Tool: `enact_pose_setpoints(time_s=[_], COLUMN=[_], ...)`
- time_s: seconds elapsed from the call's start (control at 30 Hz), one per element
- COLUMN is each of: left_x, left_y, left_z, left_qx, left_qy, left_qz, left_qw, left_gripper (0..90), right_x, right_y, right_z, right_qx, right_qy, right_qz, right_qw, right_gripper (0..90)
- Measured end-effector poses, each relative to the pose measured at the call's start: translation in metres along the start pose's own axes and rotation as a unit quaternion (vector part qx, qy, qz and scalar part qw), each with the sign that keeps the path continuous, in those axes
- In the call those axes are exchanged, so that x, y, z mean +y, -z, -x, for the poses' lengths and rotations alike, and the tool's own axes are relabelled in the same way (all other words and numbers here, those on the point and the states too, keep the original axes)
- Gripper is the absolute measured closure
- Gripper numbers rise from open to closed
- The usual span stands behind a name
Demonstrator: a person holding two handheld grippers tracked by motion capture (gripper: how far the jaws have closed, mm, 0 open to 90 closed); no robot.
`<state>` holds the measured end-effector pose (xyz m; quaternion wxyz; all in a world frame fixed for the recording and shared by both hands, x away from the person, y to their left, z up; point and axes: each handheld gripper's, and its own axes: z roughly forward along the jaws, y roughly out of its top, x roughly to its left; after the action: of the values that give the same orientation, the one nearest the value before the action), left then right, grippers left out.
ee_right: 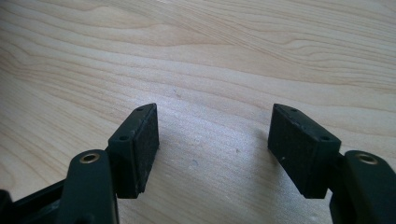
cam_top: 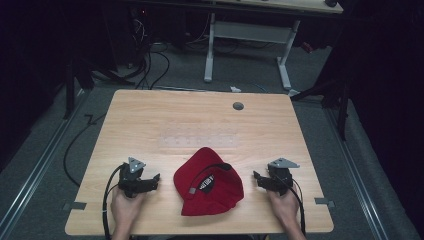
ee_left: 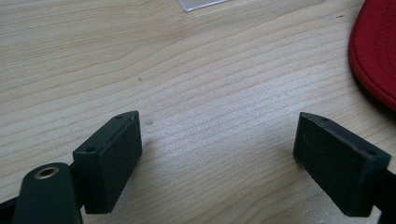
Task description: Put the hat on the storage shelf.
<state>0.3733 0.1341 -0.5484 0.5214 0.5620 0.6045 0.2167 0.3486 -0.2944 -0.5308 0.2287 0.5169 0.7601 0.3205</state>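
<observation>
**Red cap between two open grippers**

Red cap point(cam_top: 210, 182) flat on the wooden table point(cam_top: 150, 120), near the front edge, black label and strap facing up. Just left of it, left gripper point(cam_top: 155, 179), jaws spread wide, holding nothing, bare wood between the pads point(ee_left: 112, 158). Just right of it, right gripper point(cam_top: 256, 176), likewise open and empty. Neither touching the cap.

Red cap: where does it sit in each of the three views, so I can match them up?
High view: the red cap lies near the table's front edge, midway between the two grippers.
Left gripper view: its curved edge shows at the upper right, beyond the right-hand jaw.
Right gripper view: not in it.
Shared landmark: the light wooden tabletop.
</observation>
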Motion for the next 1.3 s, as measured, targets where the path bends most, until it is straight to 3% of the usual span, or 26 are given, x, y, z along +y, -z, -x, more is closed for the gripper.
enact_pose_setpoints(time_s=[0.53,1.2,1.3], left_x=[0.0003,0.0004,0.0004], left_y=[-0.0003,-0.0003,-0.0003], left_z=[-0.0001,0.0000,-0.0001], left_qx=[0.001,0.002,0.002], left_qy=[0.004,0.004,0.004], left_qz=[0.004,0.005,0.005], left_qw=[1.0000,1.0000,1.0000], left_gripper=[16.9,17.2,17.3], right_x=[0.0001,-0.0025,-0.0031], right_y=[0.0000,0.0036,0.0042], right_z=[-0.0003,-0.0016,0.0001], right_qx=[-0.002,0.001,0.010], right_qy=[-0.002,-0.002,-0.007], right_qz=[0.000,0.003,0.007], right_qw=[1.0000,1.0000,0.9999], right_gripper=[34.1,41.8,42.9])
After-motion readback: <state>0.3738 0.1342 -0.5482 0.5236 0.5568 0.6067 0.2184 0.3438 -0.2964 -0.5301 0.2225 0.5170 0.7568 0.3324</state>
